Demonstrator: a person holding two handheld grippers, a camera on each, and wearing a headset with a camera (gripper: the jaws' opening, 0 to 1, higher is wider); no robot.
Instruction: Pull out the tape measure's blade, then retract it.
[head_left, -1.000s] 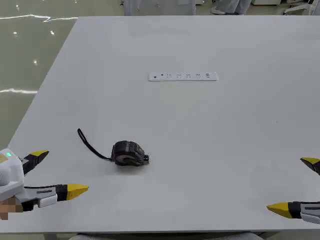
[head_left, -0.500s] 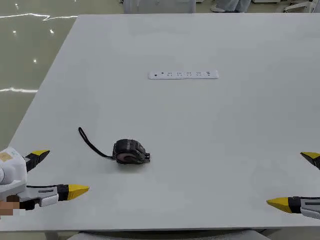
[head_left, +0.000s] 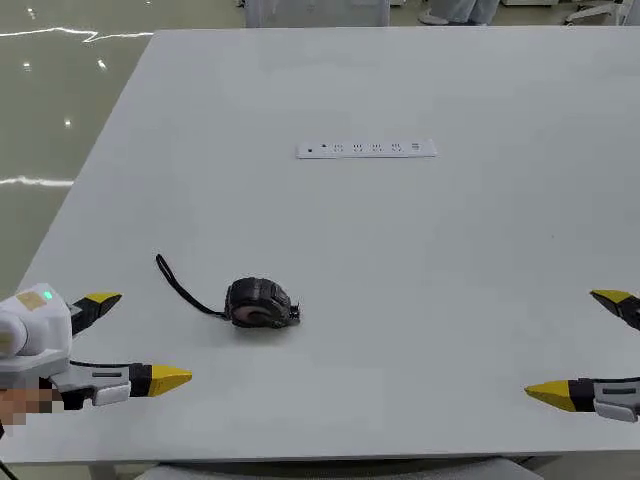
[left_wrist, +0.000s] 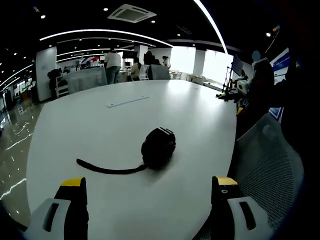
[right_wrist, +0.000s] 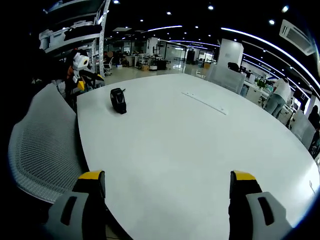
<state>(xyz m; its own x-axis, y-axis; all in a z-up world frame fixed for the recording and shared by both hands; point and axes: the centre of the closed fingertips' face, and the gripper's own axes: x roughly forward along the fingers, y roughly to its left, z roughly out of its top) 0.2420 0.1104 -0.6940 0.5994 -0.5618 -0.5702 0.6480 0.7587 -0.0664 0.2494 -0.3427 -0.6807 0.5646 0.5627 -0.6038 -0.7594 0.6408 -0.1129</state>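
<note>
White table (head_left: 450, 250), tape measure (head_left: 260, 304) near left tool (head_left: 142, 338)

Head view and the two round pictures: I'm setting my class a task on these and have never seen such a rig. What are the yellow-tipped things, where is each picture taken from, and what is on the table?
There is no robot here. A person holds a pair of tongs in each hand. The wide picture comes from a camera on the person's head, looking down at the left tongs and the right tongs. Each round picture comes from a camera riding on one pair, looking out between its two yellow tips. On the white table lie a dark tape measure with a black wrist strap and, farther off, a white power strip. Both tongs are open and hold nothing. The blade is not pulled out.
</note>
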